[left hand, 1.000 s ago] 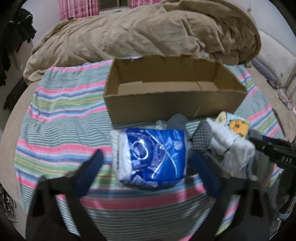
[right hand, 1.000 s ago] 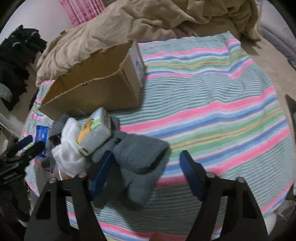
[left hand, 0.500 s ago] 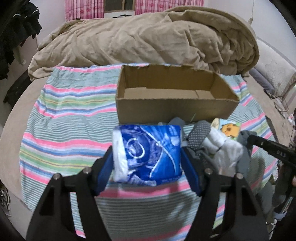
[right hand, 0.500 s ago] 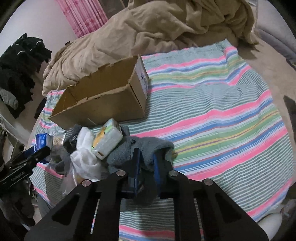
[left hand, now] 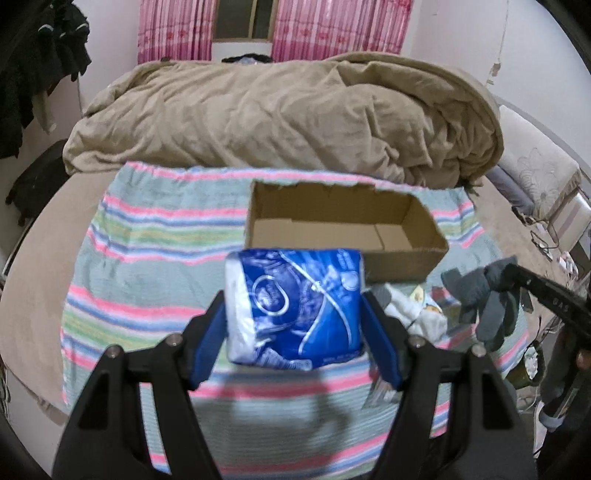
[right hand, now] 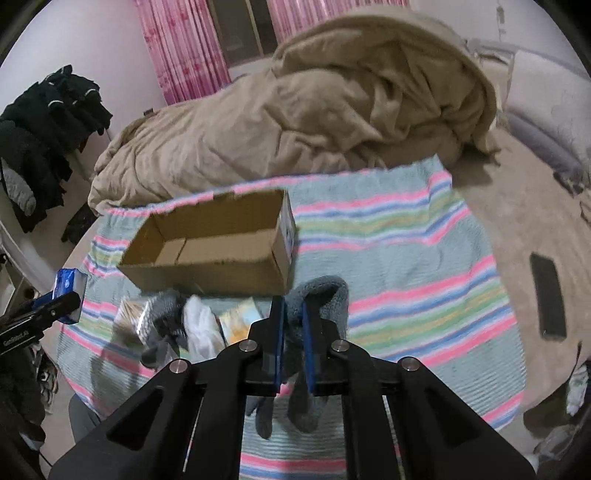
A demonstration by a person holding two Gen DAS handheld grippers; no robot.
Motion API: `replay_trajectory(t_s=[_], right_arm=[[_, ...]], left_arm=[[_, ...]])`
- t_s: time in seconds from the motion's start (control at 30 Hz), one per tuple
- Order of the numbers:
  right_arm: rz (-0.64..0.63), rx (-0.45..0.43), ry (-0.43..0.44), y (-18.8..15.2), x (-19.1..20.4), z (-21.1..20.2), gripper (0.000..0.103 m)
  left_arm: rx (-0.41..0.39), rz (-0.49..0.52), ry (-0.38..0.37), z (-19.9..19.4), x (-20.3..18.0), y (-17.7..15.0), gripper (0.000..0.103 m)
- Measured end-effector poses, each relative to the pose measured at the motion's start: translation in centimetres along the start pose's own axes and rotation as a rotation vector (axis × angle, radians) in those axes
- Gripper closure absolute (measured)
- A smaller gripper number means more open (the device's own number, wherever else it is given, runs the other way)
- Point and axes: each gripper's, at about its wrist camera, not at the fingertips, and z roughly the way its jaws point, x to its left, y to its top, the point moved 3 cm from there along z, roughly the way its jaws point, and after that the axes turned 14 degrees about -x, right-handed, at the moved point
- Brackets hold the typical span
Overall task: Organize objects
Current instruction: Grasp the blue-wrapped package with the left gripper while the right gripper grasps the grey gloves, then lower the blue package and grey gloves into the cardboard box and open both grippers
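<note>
My left gripper (left hand: 293,314) is shut on a blue and white plastic pack (left hand: 295,306), held above the striped blanket (left hand: 147,266), in front of the cardboard box (left hand: 406,262), which has nothing inside. My right gripper (right hand: 292,325) is shut on a grey glove (right hand: 325,295) that hangs limp from its jaws above the blanket. In the left wrist view the glove (left hand: 487,299) dangles at the right. In the right wrist view the blue pack (right hand: 68,291) shows at the far left. Several items remain on the blanket by the box: a white cloth (right hand: 201,328), a small colourful pack (right hand: 240,321) and a grey piece (right hand: 162,310).
A bunched tan duvet (left hand: 288,118) covers the bed behind the box. Dark clothes (right hand: 48,122) hang at the left. A dark flat object (right hand: 548,299) lies on the bare mattress to the right. Pink curtains (left hand: 314,29) hang on the far wall.
Both grippers closed on their items and rose: the left lifted the blue pack off the blanket, the right pinched the grey glove and raised it. The box now looks farther below.
</note>
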Motion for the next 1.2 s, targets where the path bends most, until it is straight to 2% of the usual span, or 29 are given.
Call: replay_trajectory(t_s=[0.33,0.63,0.77,0.9,1.03,1.2], right_arm=[[-0.085,-0.103,0.067,5.7,3.2,0.9,0.094],[-0.138,-0.123,0.139,8.5,7.2,5.4,0.094],[-0.118,-0.085,0.160,8.2,7.2,8.4,0.094],[-0.058,-0.007,0.173,6.4,6.5,12.2,0.094],[-0.023,0.051,0.141,4.2,5.6,14.6,0.093],[-0.034,0.079,0.095,2.4,4.5,15.7,0.092]], left_arm=[[-0.040,0.050,-0.071,3.5,-3.3,4.0,0.033],[0.000,0.028,-0.125,8.3,-4.3,5.1,0.032],[0.000,0.015,-0.124,10.4,-4.2,5.0,0.032],[0.025,-0.008,-0.128,13.3,-3.8,4.1,0.032],[0.042,0.028,-0.102,15.0,-4.0,2.8,0.032],[0.087,0.030,-0.114,16.5,-4.3,1.2,0.032]])
